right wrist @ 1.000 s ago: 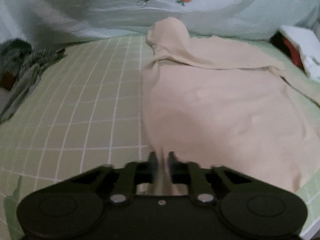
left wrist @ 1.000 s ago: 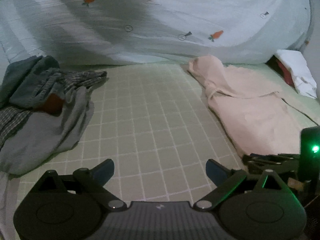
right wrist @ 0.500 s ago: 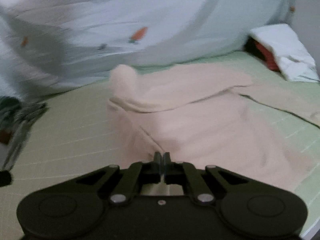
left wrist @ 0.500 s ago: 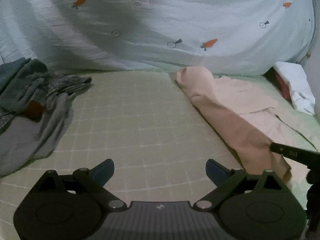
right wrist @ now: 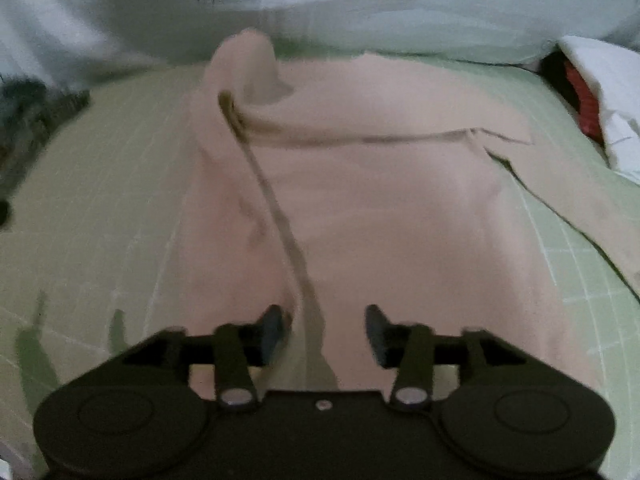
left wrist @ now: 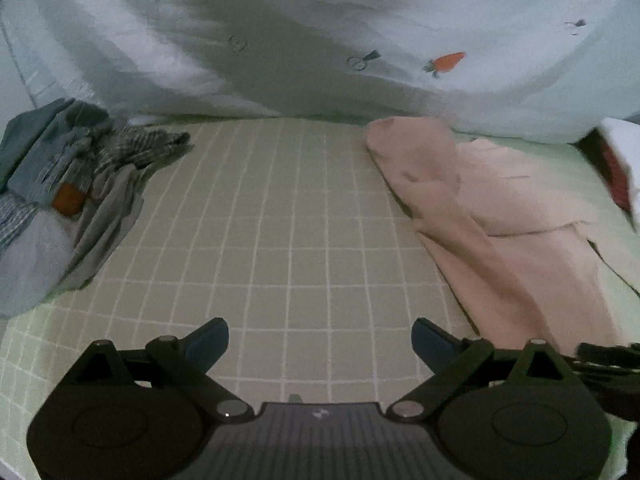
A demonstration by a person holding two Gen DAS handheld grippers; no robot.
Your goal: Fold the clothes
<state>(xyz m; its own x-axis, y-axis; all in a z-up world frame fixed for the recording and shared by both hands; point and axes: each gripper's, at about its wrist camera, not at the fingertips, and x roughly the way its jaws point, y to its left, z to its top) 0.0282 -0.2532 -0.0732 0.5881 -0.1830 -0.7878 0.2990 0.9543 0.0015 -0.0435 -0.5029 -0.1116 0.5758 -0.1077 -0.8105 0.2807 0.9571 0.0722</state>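
Pink garment point(right wrist: 400, 208) lies on my green gridded sheet's point(left wrist: 280, 220) right side; right gripper point(right wrist: 324, 320) gapes over it, left gripper point(left wrist: 320, 336) wide, holding nothing.

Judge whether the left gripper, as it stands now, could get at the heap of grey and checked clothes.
Probably yes: the left gripper is open and holds nothing, and only bare green checked sheet lies between it and the heap of grey and checked clothes.

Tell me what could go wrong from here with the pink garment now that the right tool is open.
The fold on the pink garment looks loose: a raised ridge runs up its left side and may slump open. The right tool sits low over the hem and could snag it. The open left tool is over bare sheet, too far to pin the fold.
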